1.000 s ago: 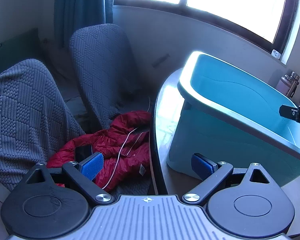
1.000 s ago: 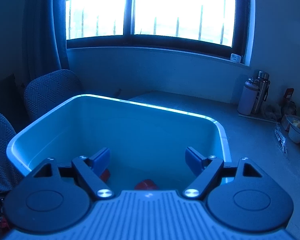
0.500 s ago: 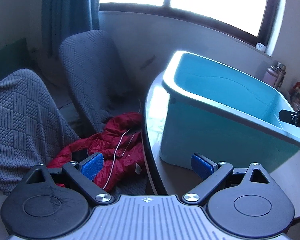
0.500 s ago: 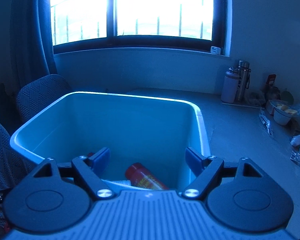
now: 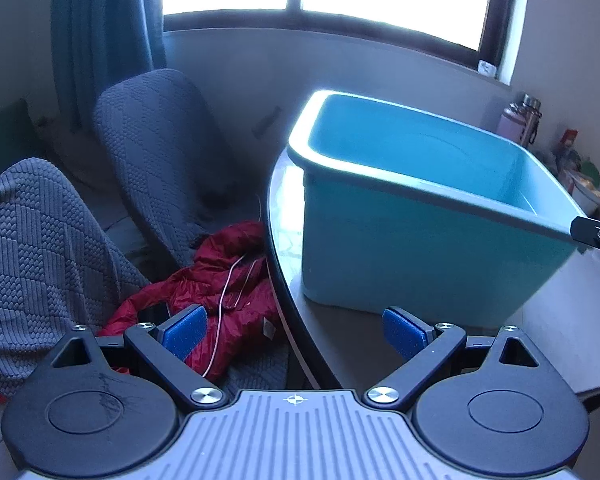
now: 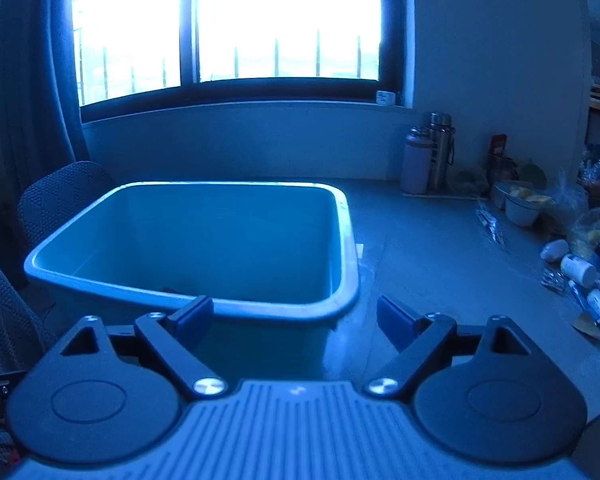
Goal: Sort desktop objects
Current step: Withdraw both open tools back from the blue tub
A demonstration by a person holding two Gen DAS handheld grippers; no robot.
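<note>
A large teal plastic bin (image 5: 420, 232) stands on the table; it also shows in the right wrist view (image 6: 204, 240). My left gripper (image 5: 296, 334) is open and empty, held at the table's left front edge, short of the bin's near wall. My right gripper (image 6: 296, 318) is open and empty, held just behind the bin's near right corner. A pile of small bottles and tubes (image 6: 584, 280) lies on the table at the far right. The bin's contents are mostly hidden by its near wall.
Two grey padded chairs (image 5: 160, 148) stand left of the table, with a red jacket (image 5: 220, 300) and a cable on one seat. Two flasks (image 6: 428, 160), bowls (image 6: 518, 204) and bags stand along the back right of the table (image 6: 440, 264).
My right gripper has pulled back and up out of the bin and turned right; the red bottle inside is out of sight. My left gripper has drawn back from the bin.
</note>
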